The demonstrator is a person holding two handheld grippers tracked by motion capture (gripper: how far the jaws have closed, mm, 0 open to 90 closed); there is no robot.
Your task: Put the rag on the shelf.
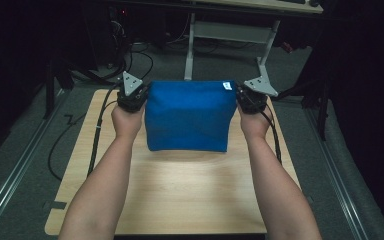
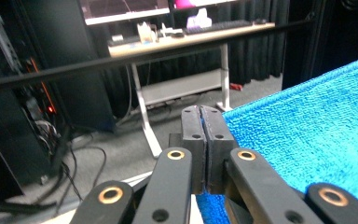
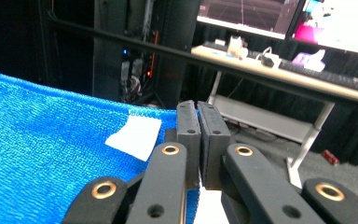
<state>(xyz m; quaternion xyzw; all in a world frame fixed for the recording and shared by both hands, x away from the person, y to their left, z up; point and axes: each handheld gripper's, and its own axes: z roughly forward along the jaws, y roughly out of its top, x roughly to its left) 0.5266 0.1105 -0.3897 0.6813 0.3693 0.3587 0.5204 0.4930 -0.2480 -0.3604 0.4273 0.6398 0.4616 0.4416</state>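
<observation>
Near edge of the pale wooden counter (image 1: 180, 200): bare wood between your two forearms, which run up from the bottom of the high view toward the middle of the counter.

Mid-counter: the bright blue terry-cloth towel (image 1: 187, 115) hangs as a broad folded panel between your hands, upper edge stretched level, lower edge over the middle of the counter. Whether that lower edge touches the wood, you cannot tell from above.

Left tongs (image 2: 201, 140): jaws pressed flat together, pinching the towel's upper left corner; blue pile shows just beside and under the pads in the left gripper view.

Right tongs (image 3: 198, 140): jaws closed tight as well, clamped on the upper right corner. A small white fabric label (image 3: 134, 136) sits on the towel just beside these jaws, near the top edge.

Far side, past the counter's far edge: grey floor with trailing black cables (image 1: 130, 60), then a white-legged desk (image 2: 177, 42) carrying screens and small clutter.
</observation>
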